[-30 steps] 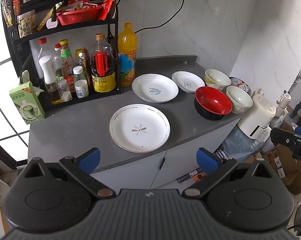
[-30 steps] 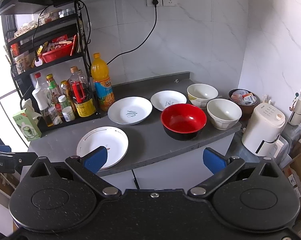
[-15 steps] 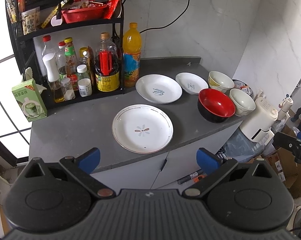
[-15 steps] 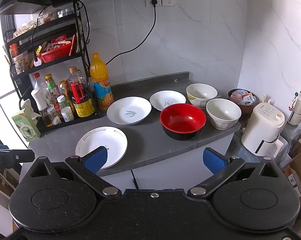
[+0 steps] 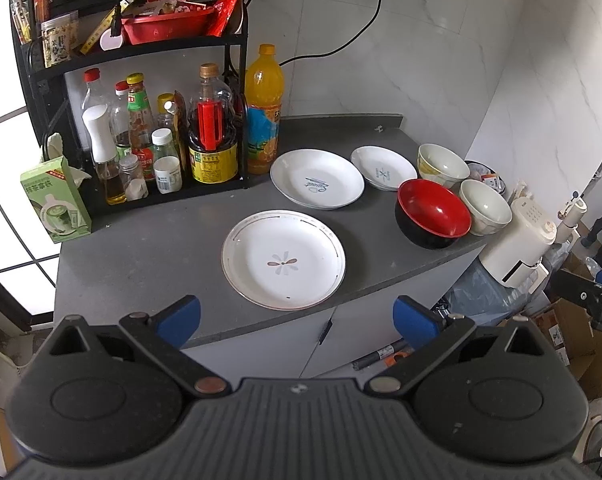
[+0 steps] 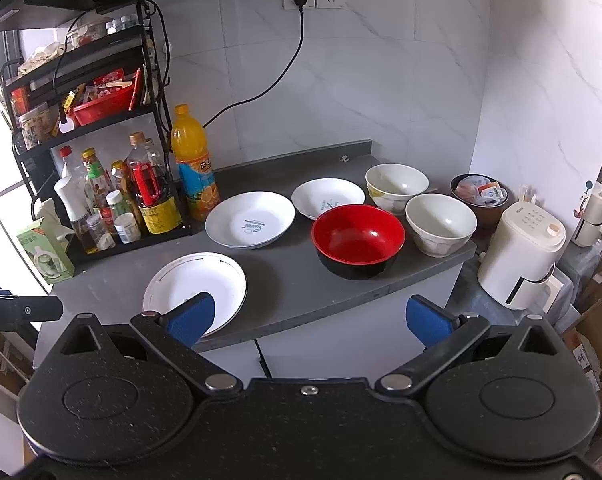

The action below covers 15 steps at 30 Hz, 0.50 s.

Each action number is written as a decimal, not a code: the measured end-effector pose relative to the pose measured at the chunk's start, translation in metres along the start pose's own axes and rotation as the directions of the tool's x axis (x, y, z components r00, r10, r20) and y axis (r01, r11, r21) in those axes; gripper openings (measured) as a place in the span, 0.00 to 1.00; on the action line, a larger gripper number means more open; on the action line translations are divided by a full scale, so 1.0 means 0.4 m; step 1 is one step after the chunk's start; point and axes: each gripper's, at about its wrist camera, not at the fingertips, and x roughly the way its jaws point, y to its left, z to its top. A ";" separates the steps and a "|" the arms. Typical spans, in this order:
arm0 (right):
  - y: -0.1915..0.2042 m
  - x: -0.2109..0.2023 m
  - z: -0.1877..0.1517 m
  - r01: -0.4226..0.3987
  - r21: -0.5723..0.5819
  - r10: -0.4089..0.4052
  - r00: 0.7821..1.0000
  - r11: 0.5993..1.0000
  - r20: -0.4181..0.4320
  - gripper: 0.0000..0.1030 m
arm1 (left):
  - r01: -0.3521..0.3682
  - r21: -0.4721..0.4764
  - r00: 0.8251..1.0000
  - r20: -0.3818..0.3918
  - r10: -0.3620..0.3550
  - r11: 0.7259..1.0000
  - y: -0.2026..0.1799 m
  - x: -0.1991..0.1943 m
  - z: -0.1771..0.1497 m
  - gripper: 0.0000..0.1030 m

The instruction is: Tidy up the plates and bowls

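Left gripper (image 5: pixel 297 318) and right gripper (image 6: pixel 307 319) both spread, empty, short of the counter; flower plate (image 5: pixel 283 259) dead ahead of left near the counter edge (image 5: pixel 373 288), so a clumsy rim pinch could tip it off.

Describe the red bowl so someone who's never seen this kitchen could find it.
On the grey countertop, look toward its right end, near the front edge. The red bowl sits there, in front of two cream bowls; it alone is glossy red inside and black outside.
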 end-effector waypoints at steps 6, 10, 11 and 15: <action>-0.013 0.005 0.002 -0.003 0.006 0.003 1.000 1.000 0.000 1.00 | 0.000 -0.009 1.000 0.002 0.000 1.000 -0.006 0.012 0.009 0.99; -0.015 0.008 0.004 -0.001 0.001 0.001 1.000 1.000 0.002 1.00 | -0.004 -0.012 1.000 0.004 0.004 1.000 -0.015 0.019 0.014 0.99; -0.020 0.010 0.006 -0.001 0.001 0.001 1.000 1.000 0.001 1.00 | -0.005 -0.013 1.000 0.004 0.005 1.000 -0.018 0.021 0.015 0.99; -0.036 0.022 0.012 -0.007 0.001 0.007 1.000 1.000 -0.003 1.00 | -0.006 -0.008 1.000 0.007 0.006 1.000 -0.032 0.028 0.020 0.99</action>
